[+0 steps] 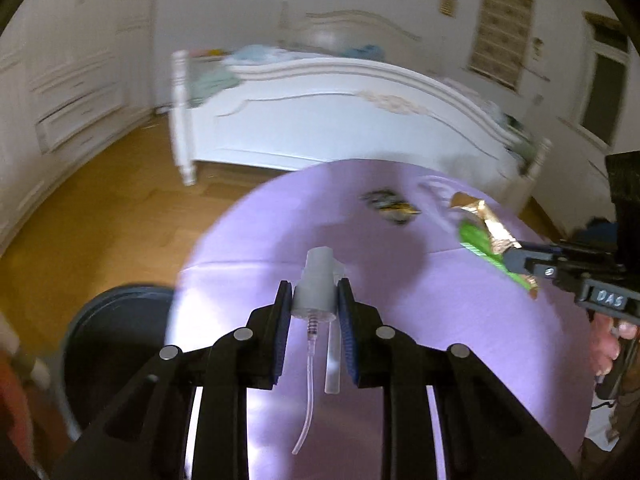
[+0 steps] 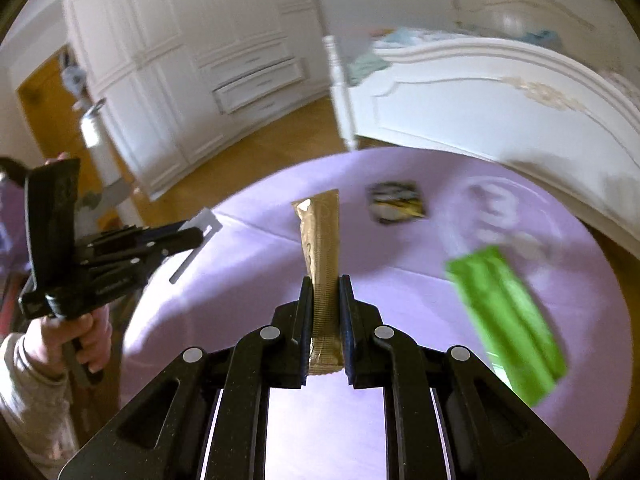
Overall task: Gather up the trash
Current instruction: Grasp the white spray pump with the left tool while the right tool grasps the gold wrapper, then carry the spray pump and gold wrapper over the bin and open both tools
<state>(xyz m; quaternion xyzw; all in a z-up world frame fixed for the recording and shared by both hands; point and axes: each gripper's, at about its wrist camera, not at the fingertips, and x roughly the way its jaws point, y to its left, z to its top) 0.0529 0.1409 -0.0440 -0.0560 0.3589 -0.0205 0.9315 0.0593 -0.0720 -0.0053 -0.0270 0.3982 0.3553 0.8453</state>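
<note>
Purple cloth covers the round bench [image 1: 400, 360], with a white bed [image 1: 320, 128] beyond it on a wooden floor. The left hand-held gripper [image 1: 314, 300] is clamped narrowly on a clear pump sprayer head [image 1: 316, 280], whose thin tube hangs below its pads. The right hand-held gripper [image 2: 325, 292] pinches a gold sachet [image 2: 320, 240] that stands up ahead of its fingers. Right of it a green wrapper [image 2: 508, 320] lies on the cloth; farther ahead sits a dark crumpled wrapper [image 2: 396, 202]. Left of the left hand-held gripper stands a dark bin [image 1: 116, 340].
</note>
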